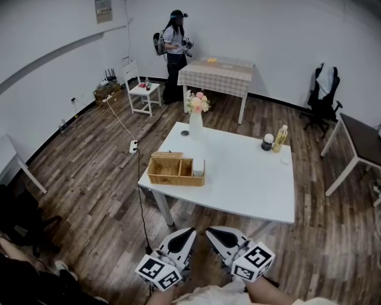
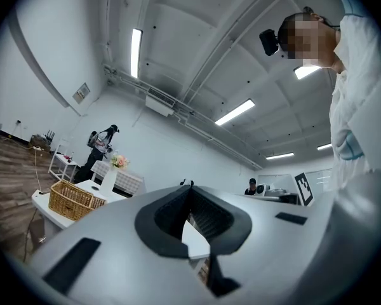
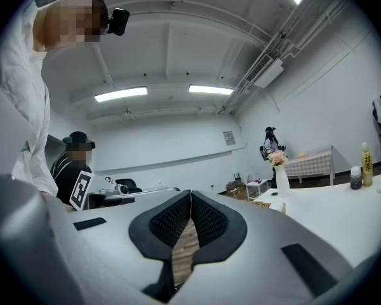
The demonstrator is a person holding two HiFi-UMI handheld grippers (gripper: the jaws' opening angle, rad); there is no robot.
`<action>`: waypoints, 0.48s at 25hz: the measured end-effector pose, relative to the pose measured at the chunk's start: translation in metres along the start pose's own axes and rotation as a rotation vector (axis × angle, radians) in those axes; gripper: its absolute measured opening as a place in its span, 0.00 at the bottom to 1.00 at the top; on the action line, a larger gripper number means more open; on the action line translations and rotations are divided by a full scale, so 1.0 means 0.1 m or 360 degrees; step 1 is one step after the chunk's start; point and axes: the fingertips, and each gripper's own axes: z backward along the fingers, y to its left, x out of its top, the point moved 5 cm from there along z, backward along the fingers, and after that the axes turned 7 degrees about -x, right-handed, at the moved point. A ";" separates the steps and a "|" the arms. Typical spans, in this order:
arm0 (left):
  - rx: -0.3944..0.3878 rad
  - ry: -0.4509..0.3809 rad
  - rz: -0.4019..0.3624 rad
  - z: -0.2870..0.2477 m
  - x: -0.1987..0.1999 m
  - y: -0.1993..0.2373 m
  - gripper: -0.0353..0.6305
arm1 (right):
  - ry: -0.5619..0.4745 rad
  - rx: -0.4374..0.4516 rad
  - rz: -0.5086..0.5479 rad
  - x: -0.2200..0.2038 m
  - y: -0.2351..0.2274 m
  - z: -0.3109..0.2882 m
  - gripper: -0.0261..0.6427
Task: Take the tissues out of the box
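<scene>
A wicker box point(image 1: 171, 171) stands near the left front edge of the white table point(image 1: 241, 183). White tissue point(image 1: 198, 166) shows in its right compartment. Both grippers hang close to my body, short of the table's front edge and well apart from the box. My left gripper point(image 1: 189, 233) is shut with nothing between its jaws, and so is my right gripper point(image 1: 211, 233). In the left gripper view the shut gripper point(image 2: 189, 189) tilts upward, with the wicker box point(image 2: 76, 199) low at the left. The right gripper view shows its closed gripper point(image 3: 190, 194) over wooden floor.
A vase of flowers point(image 1: 195, 116), a yellow bottle point(image 1: 280, 138) and a dark jar point(image 1: 267, 143) stand at the table's far side. A person point(image 1: 174, 53) stands by a checked table point(image 1: 217, 72). A cable and power strip point(image 1: 133, 146) lie on the floor to the left.
</scene>
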 end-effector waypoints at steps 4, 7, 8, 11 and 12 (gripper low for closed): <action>0.0020 -0.0015 0.0005 0.02 0.04 0.04 0.06 | -0.0028 0.0042 -0.0046 0.05 0.02 -0.04 0.09; 0.0035 -0.0025 0.0017 0.04 0.02 0.10 0.06 | 0.0007 0.0048 -0.0003 0.03 0.01 -0.08 0.09; 0.0039 -0.0024 0.0024 0.04 0.00 0.12 0.06 | 0.0016 0.0047 0.0012 0.03 0.01 -0.08 0.09; 0.0050 -0.0021 0.0045 0.00 -0.03 0.21 0.06 | 0.0042 0.0042 0.0037 0.01 -0.05 -0.12 0.09; 0.0053 -0.0024 0.0048 -0.02 -0.04 0.25 0.06 | 0.0051 0.0042 0.0042 0.00 -0.09 -0.15 0.09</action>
